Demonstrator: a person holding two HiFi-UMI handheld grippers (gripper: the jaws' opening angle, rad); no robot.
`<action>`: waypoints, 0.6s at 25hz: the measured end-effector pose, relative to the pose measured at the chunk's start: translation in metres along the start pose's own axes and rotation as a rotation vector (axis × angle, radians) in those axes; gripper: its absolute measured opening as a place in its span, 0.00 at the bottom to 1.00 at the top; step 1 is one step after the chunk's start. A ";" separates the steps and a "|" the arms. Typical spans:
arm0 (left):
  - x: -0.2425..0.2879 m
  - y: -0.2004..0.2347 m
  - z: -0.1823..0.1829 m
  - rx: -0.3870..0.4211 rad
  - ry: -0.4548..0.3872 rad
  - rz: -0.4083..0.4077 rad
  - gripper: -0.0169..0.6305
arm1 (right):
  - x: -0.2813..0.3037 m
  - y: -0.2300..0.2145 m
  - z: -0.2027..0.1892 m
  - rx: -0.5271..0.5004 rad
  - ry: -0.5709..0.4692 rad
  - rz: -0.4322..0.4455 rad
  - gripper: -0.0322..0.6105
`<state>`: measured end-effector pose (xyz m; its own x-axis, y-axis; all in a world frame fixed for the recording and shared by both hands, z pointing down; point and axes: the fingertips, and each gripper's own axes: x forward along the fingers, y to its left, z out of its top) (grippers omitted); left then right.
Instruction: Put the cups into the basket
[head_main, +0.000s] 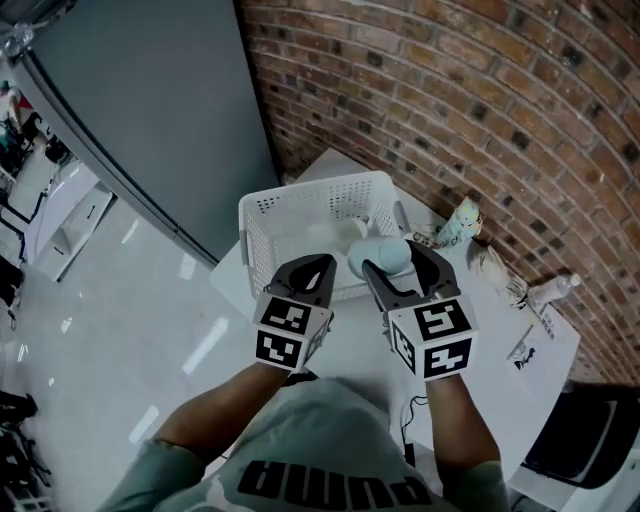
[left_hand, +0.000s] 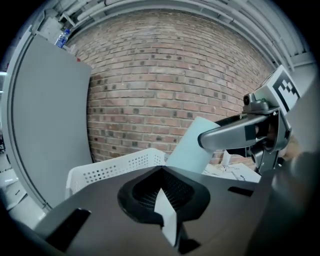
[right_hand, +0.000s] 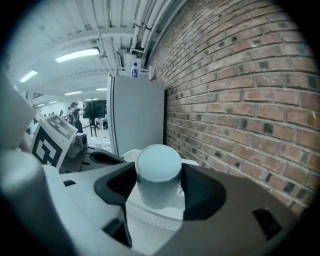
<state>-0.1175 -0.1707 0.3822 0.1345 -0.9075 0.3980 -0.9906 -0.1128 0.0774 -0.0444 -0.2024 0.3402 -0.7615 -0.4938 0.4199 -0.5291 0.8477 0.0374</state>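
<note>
A white perforated basket (head_main: 285, 222) stands on the white table (head_main: 500, 390), its rim also showing in the left gripper view (left_hand: 112, 170). One pale cup (head_main: 352, 228) lies inside it. My right gripper (head_main: 398, 258) is shut on a pale blue cup (head_main: 392, 254), held over the basket's near right edge. In the right gripper view the jaws (right_hand: 159, 172) press both sides of this cup (right_hand: 159, 165), whose flat end faces away from the camera. My left gripper (head_main: 322, 262) hovers just left of it, jaws shut (left_hand: 161, 170) and empty. The held cup (left_hand: 192, 145) shows there too.
A brick wall (head_main: 480, 110) runs close behind the table, and a tall grey cabinet (head_main: 140, 110) stands left of the basket. A patterned bottle (head_main: 462, 222), a clear bottle (head_main: 550, 290) and papers (head_main: 530, 345) lie to the right. A dark bin (head_main: 590, 440) sits at the lower right.
</note>
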 end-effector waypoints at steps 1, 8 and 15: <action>-0.004 0.012 0.001 -0.006 -0.002 0.019 0.04 | 0.010 0.006 0.004 -0.013 0.006 0.017 0.50; -0.020 0.086 0.003 -0.047 -0.003 0.119 0.04 | 0.079 0.045 0.011 -0.066 0.069 0.111 0.50; -0.017 0.134 0.007 -0.091 -0.014 0.161 0.04 | 0.124 0.068 0.004 -0.115 0.123 0.176 0.50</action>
<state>-0.2531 -0.1735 0.3800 -0.0269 -0.9167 0.3988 -0.9928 0.0710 0.0961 -0.1767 -0.2065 0.3910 -0.7830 -0.3154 0.5361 -0.3411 0.9385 0.0540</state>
